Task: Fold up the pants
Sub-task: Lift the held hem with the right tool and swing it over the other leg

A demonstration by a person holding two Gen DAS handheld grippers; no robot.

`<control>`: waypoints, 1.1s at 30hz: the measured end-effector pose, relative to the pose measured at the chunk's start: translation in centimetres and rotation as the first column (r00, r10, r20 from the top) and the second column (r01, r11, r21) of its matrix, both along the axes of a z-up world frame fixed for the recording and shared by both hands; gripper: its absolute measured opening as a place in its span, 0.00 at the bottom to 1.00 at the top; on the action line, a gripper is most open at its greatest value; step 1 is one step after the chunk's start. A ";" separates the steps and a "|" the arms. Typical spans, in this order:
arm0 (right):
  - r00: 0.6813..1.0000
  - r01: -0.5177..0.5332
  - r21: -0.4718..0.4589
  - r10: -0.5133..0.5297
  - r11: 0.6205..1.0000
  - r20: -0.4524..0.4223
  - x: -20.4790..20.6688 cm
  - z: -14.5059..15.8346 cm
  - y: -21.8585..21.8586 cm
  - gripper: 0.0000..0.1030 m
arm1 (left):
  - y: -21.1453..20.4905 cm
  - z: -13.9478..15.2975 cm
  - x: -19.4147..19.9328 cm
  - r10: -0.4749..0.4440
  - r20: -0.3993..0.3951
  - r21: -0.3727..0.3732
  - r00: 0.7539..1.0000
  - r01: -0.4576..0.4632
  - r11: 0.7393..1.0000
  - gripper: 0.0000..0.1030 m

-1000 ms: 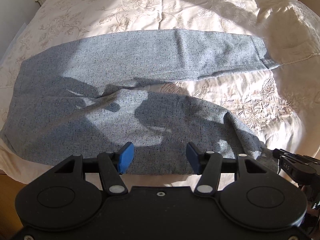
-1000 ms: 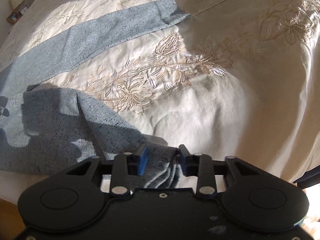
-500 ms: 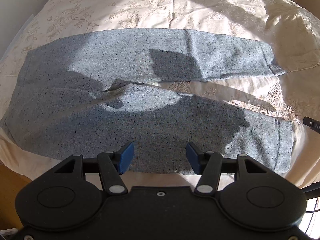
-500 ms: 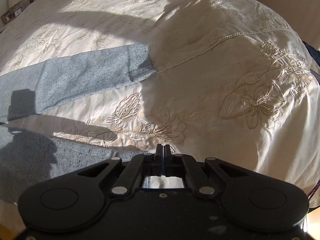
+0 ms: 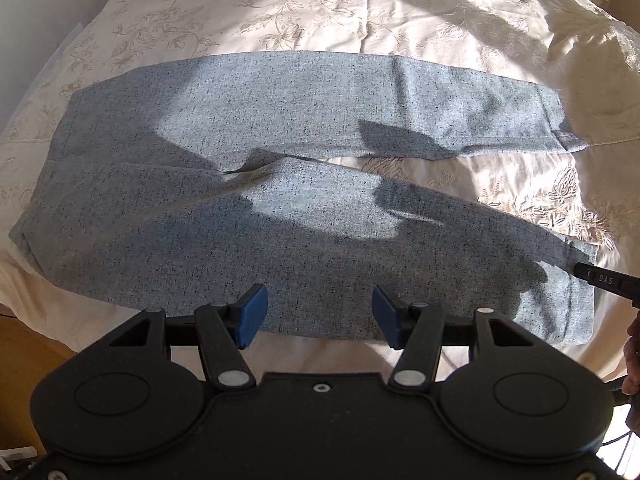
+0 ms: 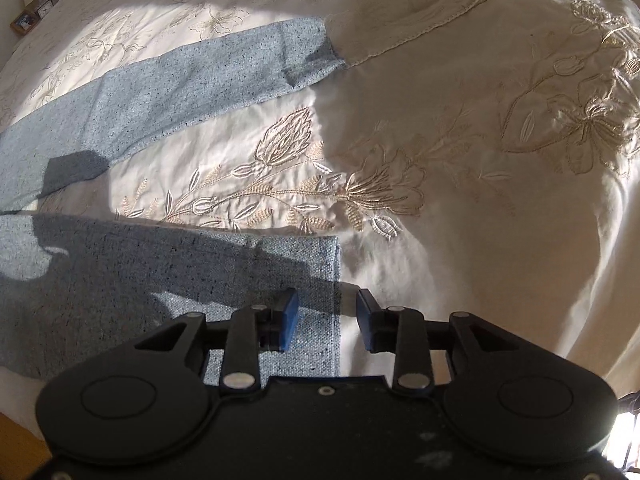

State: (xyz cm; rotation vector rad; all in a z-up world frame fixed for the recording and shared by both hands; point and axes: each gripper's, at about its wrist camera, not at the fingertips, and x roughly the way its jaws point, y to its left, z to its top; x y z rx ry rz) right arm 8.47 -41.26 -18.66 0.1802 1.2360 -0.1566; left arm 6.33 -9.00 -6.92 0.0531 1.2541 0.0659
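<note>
- Since half a second ago the right tool [image 6: 326, 320] has gone from pressed shut to spread wide, and it now hangs over the hem of the near leg, holding nothing.
- Grey flecked pants [image 5: 280, 184] lie flat on the bed [image 5: 360, 12], waistband to the left, both legs running right and splayed apart.
- Far leg's cuff touches a fold of the cream embroidered bedspread [image 6: 500, 128].
- Left tool [image 5: 319, 316] is spread wide and empty above the near edge of the near leg.
- Shadows of both tools fall across the cloth.
</note>
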 end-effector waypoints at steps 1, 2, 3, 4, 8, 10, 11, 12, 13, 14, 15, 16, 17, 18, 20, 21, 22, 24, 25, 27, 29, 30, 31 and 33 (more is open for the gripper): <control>1.000 0.006 0.013 -0.006 1.000 0.000 0.2 -0.3 0.1 0.33 | 0.1 0.0 -0.1 0.004 0.001 0.002 1.000 -0.004 1.000 0.59; 1.000 0.013 0.023 -0.013 1.000 -0.002 0.3 -0.4 0.3 0.36 | 0.2 0.0 -0.1 0.010 0.001 0.004 1.000 -0.010 1.000 0.59; 1.000 0.014 0.032 -0.014 0.999 -0.003 0.4 -0.4 0.4 0.35 | 0.5 0.0 -0.2 0.017 0.002 0.006 1.000 -0.017 1.000 0.59; 1.000 0.006 0.034 -0.006 0.999 -0.008 0.6 -0.4 0.7 0.31 | 0.6 -0.1 -0.2 0.022 0.002 0.008 1.000 -0.022 1.000 0.59; 0.996 -0.087 -0.107 0.086 0.990 -0.018 0.3 1.1 2.6 0.01 | 1.2 -0.5 -0.4 0.043 -0.001 0.016 0.999 -0.043 0.999 0.59; 0.996 -0.084 -0.213 0.082 0.974 -0.015 -0.1 1.8 2.5 0.01 | 1.5 -0.8 -0.5 0.048 0.002 0.019 0.999 -0.048 0.999 0.59; 0.999 -0.039 -0.251 0.034 0.967 -0.023 -0.3 1.8 1.6 0.01 | 1.6 -0.9 -0.5 0.049 0.002 0.022 0.999 -0.049 0.999 0.59; 0.999 0.001 -0.276 -0.013 0.961 -0.041 -0.3 1.4 0.7 0.01 | 1.7 -1.1 -0.5 0.047 0.001 0.028 0.999 -0.047 0.999 0.59; 0.997 0.032 -0.285 -0.052 0.958 -0.062 -0.3 0.9 -0.4 0.01 | 1.8 -1.4 -0.5 0.044 -0.002 0.035 0.999 -0.044 0.998 0.59; 0.992 0.066 -0.273 -0.092 0.960 -0.083 -0.4 0.5 -1.9 0.01 | 1.8 -1.6 -0.6 0.039 -0.004 0.043 0.999 -0.039 0.998 0.59; 0.989 0.096 -0.245 -0.120 0.965 -0.083 -0.7 0.4 -2.9 0.01 | 1.9 -1.8 -0.5 0.033 -0.005 0.051 0.999 -0.032 0.998 0.59; 0.988 0.125 -0.199 -0.140 0.972 -0.066 -1.0 0.6 -3.7 0.01 | 2.1 -2.0 -0.6 0.026 0.001 0.059 1.000 -0.026 0.998 0.59; 0.988 0.141 -0.152 -0.148 0.978 -0.040 -1.4 1.1 -4.3 0.01 | 2.2 -2.1 -0.6 0.023 0.007 0.064 1.000 -0.024 0.998 0.59; 0.989 0.146 -0.115 -0.149 0.983 -0.014 -1.8 1.6 -4.5 0.05 | 2.3 -2.3 -0.6 0.022 0.012 0.072 1.000 -0.023 0.997 0.59; 0.990 0.137 -0.073 -0.134 0.988 0.043 -2.9 2.7 -4.1 0.13 | 2.5 -2.7 -0.6 0.016 0.022 0.076 1.000 -0.017 0.997 0.59; 0.991 0.122 -0.065 -0.118 0.990 0.064 -3.5 3.0 -3.6 0.15 | 2.6 -3.0 -0.6 0.012 0.021 0.079 1.000 -0.013 0.997 0.59; 0.992 0.107 -0.057 -0.103 0.993 0.076 -3.9 3.3 -3.2 0.19 | 2.7 -3.1 -0.6 0.011 0.017 0.083 1.000 -0.012 0.996 0.59; 0.993 0.077 -0.022 -0.075 0.997 0.091 -4.9 3.6 -1.6 0.31 | 2.8 -3.5 -0.5 0.010 0.000 0.084 1.000 -0.010 0.996 0.59; 0.993 0.067 0.002 -0.066 0.998 0.092 -5.4 3.4 -0.8 0.33 | 2.9 -3.5 -0.5 0.009 -0.003 0.080 1.000 -0.009 0.997 0.59; 0.995 0.053 0.042 -0.056 0.998 0.079 -6.0 2.9 0.0 0.35 | 2.9 -3.4 -0.7 0.008 0.000 0.075 1.000 -0.008 0.997 0.59; 0.998 0.038 0.072 -0.041 0.997 0.037 -6.7 2.1 1.2 0.35 | 3.0 -3.4 -0.9 0.008 0.004 0.074 1.000 -0.008 0.997 0.59; 0.999 0.039 0.072 -0.041 0.997 0.025 -6.9 1.7 1.6 0.35 | 3.1 -3.4 -1.0 0.008 0.003 0.073 1.000 -0.009 0.997 0.59; 0.999 0.043 0.068 -0.045 0.997 0.019 -7.3 1.2 1.9 0.35 | 3.1 -3.3 -1.1 0.008 0.003 0.071 1.000 -0.008 0.997 0.59; 0.998 0.052 0.067 -0.054 0.996 0.018 -8.3 1.0 2.4 0.36 | 3.3 -3.4 -1.3 0.006 0.000 0.072 1.000 -0.006 0.997 0.59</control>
